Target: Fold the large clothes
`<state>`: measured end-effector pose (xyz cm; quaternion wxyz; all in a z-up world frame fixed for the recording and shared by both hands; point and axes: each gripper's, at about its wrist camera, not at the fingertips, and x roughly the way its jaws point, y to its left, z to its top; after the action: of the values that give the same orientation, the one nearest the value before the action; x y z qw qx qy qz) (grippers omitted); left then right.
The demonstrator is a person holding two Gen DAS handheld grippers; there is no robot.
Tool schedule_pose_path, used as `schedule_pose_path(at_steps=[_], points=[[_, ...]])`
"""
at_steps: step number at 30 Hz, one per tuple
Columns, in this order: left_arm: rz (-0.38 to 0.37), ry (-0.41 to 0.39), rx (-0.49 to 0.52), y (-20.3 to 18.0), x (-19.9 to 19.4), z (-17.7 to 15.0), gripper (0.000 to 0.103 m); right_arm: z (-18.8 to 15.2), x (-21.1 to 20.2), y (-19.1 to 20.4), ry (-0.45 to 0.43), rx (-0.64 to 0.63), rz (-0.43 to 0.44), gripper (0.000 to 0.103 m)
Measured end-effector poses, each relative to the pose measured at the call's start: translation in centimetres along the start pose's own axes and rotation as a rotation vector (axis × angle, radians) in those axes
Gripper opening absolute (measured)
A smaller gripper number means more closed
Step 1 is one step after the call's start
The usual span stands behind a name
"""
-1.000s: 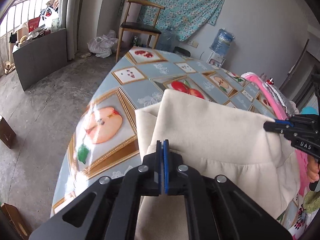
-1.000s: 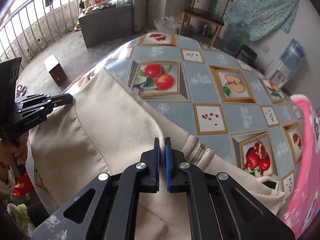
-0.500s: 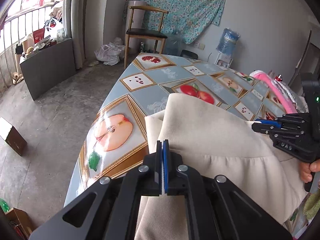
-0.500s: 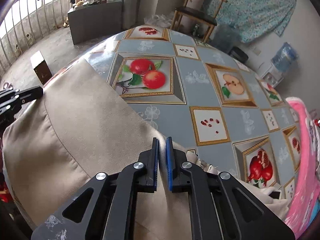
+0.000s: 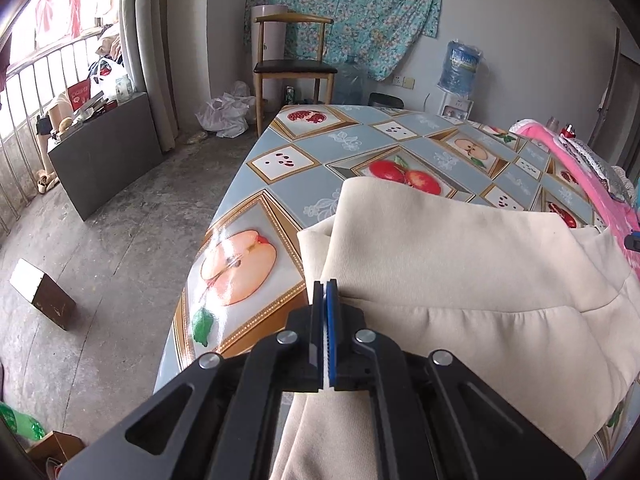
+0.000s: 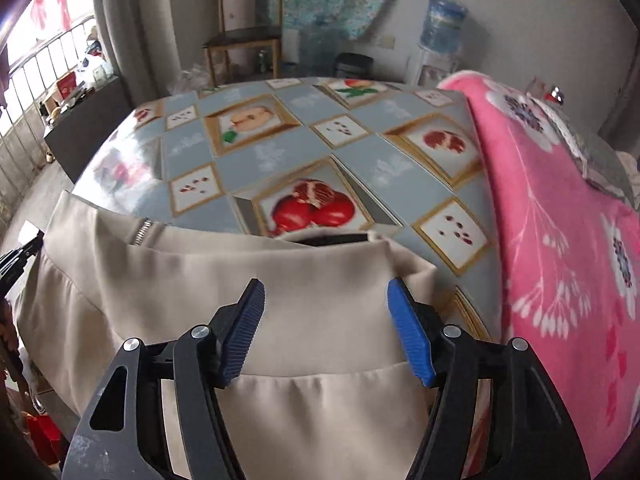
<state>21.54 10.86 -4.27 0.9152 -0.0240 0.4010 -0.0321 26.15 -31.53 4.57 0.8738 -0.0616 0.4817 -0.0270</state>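
Observation:
A large cream garment [image 5: 460, 264] lies folded over on the fruit-print tablecloth [image 5: 280, 160], with its lower part hanging off the near table edge. My left gripper [image 5: 325, 286] is shut on the garment's left edge. My right gripper [image 6: 326, 292] is open above the garment [image 6: 312, 280], its blue pads [image 6: 408, 328] spread wide and holding nothing. A zipper [image 6: 142, 232] shows at the garment's far left edge. The tip of the left gripper [image 6: 16, 256] shows at the left border of the right wrist view.
A pink floral blanket [image 6: 560, 220] covers the table's right side. A wooden chair [image 5: 294, 66], a water bottle [image 5: 460, 66] and white bags [image 5: 224, 112] stand beyond the table. A grey cabinet [image 5: 104, 148] and a small box [image 5: 42, 296] are on the floor at left.
My right gripper has opened and let go of the garment, and has swung right toward the pink blanket. The garment now lies on the table. My left gripper stays shut on its edge.

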Motion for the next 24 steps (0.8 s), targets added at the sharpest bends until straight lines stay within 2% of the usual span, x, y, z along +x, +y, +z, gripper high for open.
schedule_pose_path(at_steps=[3, 6, 8, 9, 10, 12, 19, 21, 24], points=[[0.013, 0.006, 0.002, -0.2, 0.2, 0.1, 0.001, -0.1, 1.7, -0.6, 0.018, -0.035, -0.027, 0.059], [0.031, 0.007, 0.014, -0.4, 0.2, 0.2, 0.001, 0.5, 4.0, -0.2, 0.037, -0.074, -0.059, 0.046], [0.035, 0.01, 0.014, -0.4, 0.2, 0.3, 0.001, 0.6, 5.0, -0.1, 0.048, -0.088, -0.087, 0.03], [0.038, 0.01, 0.016, -0.5, 0.3, 0.3, 0.001, 0.6, 5.1, -0.1, 0.048, -0.086, -0.093, 0.014], [0.041, 0.008, 0.02, -0.6, 0.3, 0.3, 0.001, 0.6, 4.9, -0.4, 0.038, -0.071, -0.079, 0.008], [0.044, 0.006, 0.022, -0.6, 0.3, 0.3, 0.001, 0.5, 3.6, -0.9, -0.011, -0.039, -0.064, 0.005], [0.044, -0.026, 0.02, -0.7, -0.9, 1.0, 0.001, 0.6, -2.0, -3.7, -0.206, 0.12, -0.007, 0.004], [0.075, -0.05, 0.03, -0.7, -1.1, 1.4, 0.0, 0.8, -2.0, -4.2, -0.223, 0.145, -0.003, 0.004], [0.09, -0.051, 0.023, -0.2, -0.8, 2.0, 0.0, 1.1, 0.8, -4.6, -0.168, 0.175, 0.005, 0.004]])
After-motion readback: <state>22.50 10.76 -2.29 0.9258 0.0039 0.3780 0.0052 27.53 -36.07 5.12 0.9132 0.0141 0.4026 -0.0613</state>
